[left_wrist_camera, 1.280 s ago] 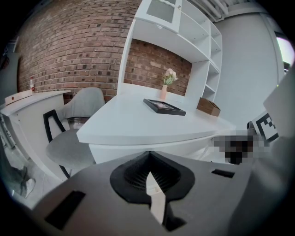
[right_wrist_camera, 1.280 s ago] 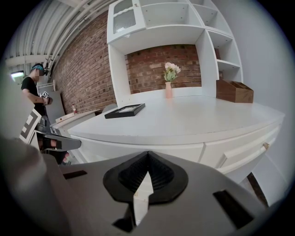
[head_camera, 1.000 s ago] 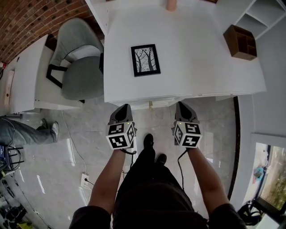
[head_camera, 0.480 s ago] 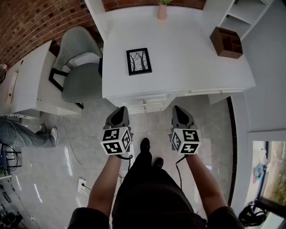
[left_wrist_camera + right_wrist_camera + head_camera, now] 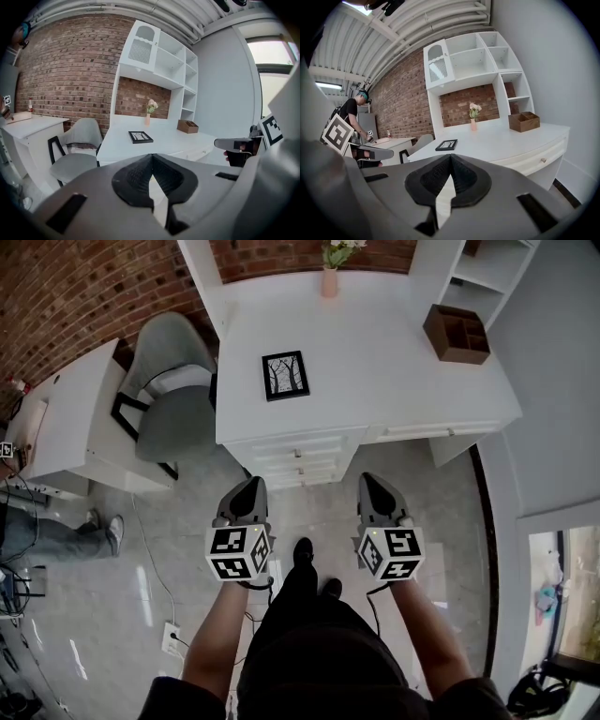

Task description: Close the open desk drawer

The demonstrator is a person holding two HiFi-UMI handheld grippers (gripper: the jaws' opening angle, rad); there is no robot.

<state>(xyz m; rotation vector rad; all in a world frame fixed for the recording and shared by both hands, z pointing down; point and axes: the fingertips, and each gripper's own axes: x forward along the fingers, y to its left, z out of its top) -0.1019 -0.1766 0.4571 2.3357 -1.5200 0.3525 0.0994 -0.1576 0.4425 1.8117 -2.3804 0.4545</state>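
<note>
The white desk [image 5: 375, 362] has a stack of drawers [image 5: 300, 457] under its front left part; their fronts look flush, with none standing out. My left gripper [image 5: 249, 486] and right gripper [image 5: 371, 480] hover over the floor, a short way back from the drawer fronts and touching nothing. Both are shut and empty. In the left gripper view the left gripper [image 5: 152, 158] has its jaws pressed together and points at the desk [image 5: 164, 140]. In the right gripper view the right gripper [image 5: 450, 158] is likewise shut, with a knobbed drawer [image 5: 542, 160] at the right.
On the desk lie a black picture frame [image 5: 285, 375], a pink vase [image 5: 329, 277] and a brown wooden organiser [image 5: 457, 334]. A grey chair [image 5: 173, 399] stands left of the desk, beside a white side table [image 5: 66, 427]. Another person's legs [image 5: 56, 531] show at far left.
The view has drawn back from the desk. Both grippers, close under the desk's front edge a second ago, now sit farther from the drawer fronts. Both stayed shut.
</note>
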